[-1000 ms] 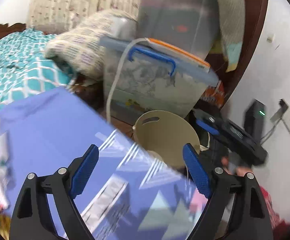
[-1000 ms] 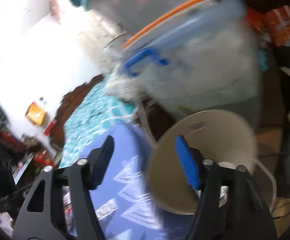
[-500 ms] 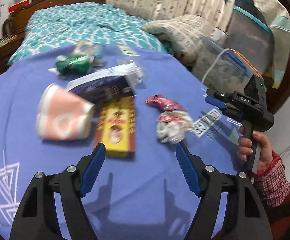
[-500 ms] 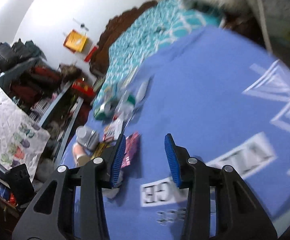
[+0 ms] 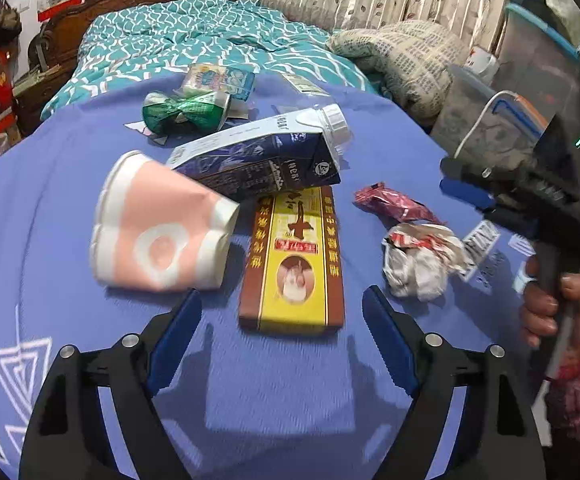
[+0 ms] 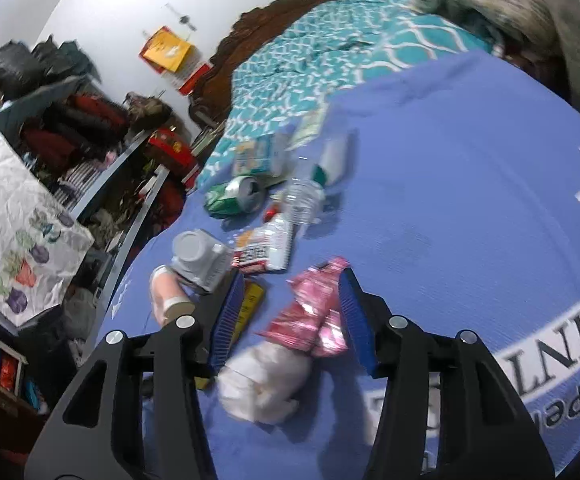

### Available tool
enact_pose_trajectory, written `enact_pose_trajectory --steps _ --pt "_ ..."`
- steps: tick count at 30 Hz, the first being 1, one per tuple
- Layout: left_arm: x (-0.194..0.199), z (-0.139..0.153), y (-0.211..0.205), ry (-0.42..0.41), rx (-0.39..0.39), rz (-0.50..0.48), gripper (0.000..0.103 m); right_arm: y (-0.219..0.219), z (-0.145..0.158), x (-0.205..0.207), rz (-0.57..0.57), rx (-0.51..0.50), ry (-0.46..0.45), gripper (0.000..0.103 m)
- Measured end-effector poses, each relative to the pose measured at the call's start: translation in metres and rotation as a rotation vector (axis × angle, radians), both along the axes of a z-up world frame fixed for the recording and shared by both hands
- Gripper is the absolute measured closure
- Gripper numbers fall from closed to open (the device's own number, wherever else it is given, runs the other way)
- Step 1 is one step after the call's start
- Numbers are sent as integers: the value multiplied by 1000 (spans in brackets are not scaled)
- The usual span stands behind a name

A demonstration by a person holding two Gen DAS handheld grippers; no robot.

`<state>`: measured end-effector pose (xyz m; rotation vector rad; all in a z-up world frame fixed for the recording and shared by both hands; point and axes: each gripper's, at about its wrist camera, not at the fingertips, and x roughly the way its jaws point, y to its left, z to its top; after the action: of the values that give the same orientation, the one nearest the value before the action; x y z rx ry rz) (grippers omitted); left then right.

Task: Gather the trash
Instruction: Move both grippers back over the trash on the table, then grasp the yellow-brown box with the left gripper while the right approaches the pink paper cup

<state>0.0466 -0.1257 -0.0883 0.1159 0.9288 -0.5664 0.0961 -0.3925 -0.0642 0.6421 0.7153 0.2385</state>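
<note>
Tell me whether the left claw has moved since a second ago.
Yes. The left claw faced the beige bin beside the purple cloth; it has swung away over the cloth and now hangs open before the yellow box.

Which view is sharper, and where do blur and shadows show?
Left wrist view: mostly sharp, the yellow-brown box readable, finger shadows on the blue cloth, the right gripper smeared. Right wrist view: softer, the white crumpled wrapper and clear plastic bottle blurred.

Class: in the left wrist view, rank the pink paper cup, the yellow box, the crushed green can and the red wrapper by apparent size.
1. Pink paper cup and yellow box: too alike to separate.
2. Crushed green can, though it lies farther off.
3. Red wrapper.
</note>
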Motion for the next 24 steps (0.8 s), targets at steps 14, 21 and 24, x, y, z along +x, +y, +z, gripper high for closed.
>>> enact_pose_trajectory --steps 14,21,24 --pt "-49 -8 38 -13 39 -76 48 83 26 76 165 -82 2 40" --pt "-86 -5 94 -17 48 -27 47 116 15 82 216 -78 40 40" --pt "-93 -5 106 -18 30 -22 47 132 13 79 236 -109 56 40"
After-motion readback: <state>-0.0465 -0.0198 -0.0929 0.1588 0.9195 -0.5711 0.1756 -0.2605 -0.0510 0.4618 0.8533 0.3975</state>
